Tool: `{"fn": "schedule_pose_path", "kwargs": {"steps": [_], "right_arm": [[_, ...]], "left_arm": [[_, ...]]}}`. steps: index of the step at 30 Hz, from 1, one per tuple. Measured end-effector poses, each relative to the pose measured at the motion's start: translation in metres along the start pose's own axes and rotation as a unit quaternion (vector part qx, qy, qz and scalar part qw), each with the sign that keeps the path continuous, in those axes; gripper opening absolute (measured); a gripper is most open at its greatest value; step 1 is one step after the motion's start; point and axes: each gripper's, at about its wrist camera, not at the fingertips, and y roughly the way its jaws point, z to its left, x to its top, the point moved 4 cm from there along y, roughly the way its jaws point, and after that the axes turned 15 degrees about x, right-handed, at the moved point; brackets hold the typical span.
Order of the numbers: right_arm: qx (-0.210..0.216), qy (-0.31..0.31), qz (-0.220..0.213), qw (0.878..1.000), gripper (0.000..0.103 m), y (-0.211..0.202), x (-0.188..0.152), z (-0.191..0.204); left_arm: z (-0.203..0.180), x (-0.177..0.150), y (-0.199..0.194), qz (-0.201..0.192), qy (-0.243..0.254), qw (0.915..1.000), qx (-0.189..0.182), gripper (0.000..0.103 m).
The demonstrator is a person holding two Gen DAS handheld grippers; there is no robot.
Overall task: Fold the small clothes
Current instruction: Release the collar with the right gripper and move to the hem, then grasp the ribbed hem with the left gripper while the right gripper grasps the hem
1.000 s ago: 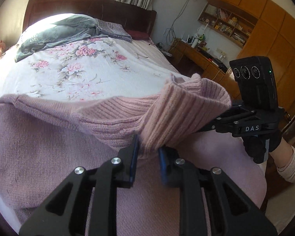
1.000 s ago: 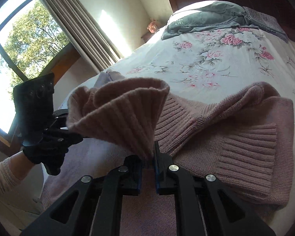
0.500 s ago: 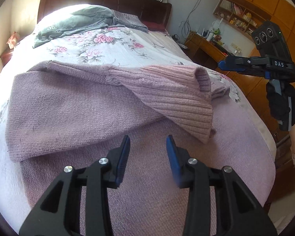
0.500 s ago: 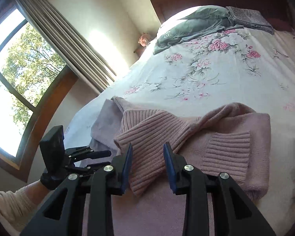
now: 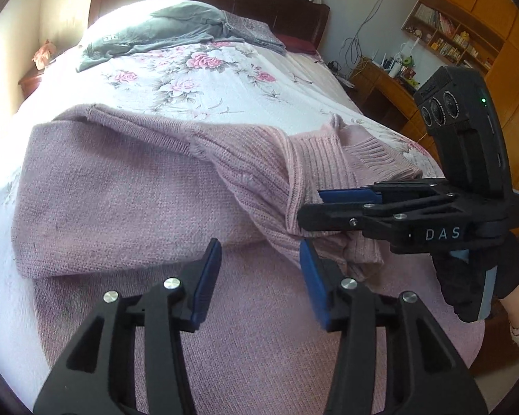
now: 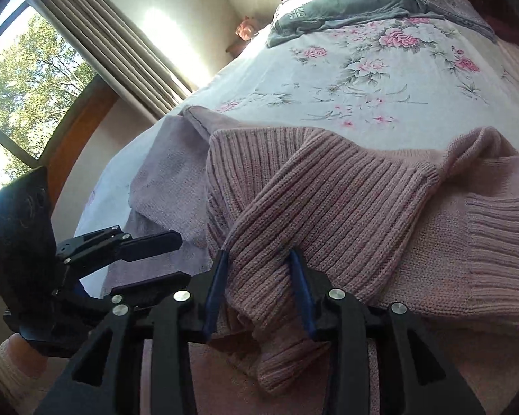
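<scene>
The pink sweater (image 5: 128, 186) lies on the bed (image 5: 204, 79); the right gripper (image 6: 259, 287), jaws apart around the cuff (image 6: 315, 221) at 6 o'clock, should pinch it firmly, while the left gripper (image 5: 259, 269) waits with jaws apart.

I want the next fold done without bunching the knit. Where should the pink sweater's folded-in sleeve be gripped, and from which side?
Probably the ribbed cuff of the sleeve: its free end hangs loose off the pink sweater, while the rest lies flat. Come from the near edge, as the open right gripper does, its fingers either side of the rib. The open left gripper holds nothing.
</scene>
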Motion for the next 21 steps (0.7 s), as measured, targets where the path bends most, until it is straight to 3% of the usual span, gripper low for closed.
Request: {"fn": "schedule_pose_path", "kwargs": {"steps": [4, 9, 11, 17, 21], "right_arm": [[0.006, 0.017, -0.02, 1.0, 0.04, -0.02, 0.0, 0.006], [0.021, 0.007, -0.061, 0.998, 0.049, -0.088, -0.027, 0.035], [0.019, 0.006, -0.061, 0.998, 0.051, -0.114, -0.054, 0.044], [-0.048, 0.012, -0.047, 0.998, 0.055, -0.171, -0.152, 0.053], [-0.085, 0.045, -0.023, 0.995, 0.056, -0.185, -0.217, 0.051]], "left_arm": [[0.013, -0.014, -0.012, 0.01, -0.03, 0.9995, 0.01, 0.047], [0.032, -0.052, -0.062, 0.005, -0.038, 0.9984, 0.041, 0.052], [0.041, -0.075, -0.082, 0.013, -0.038, 0.9972, 0.064, 0.054], [0.067, -0.153, -0.13, 0.059, -0.067, 0.9874, 0.13, 0.057], [0.089, -0.197, -0.147, 0.097, -0.115, 0.9777, 0.146, 0.057]]}}
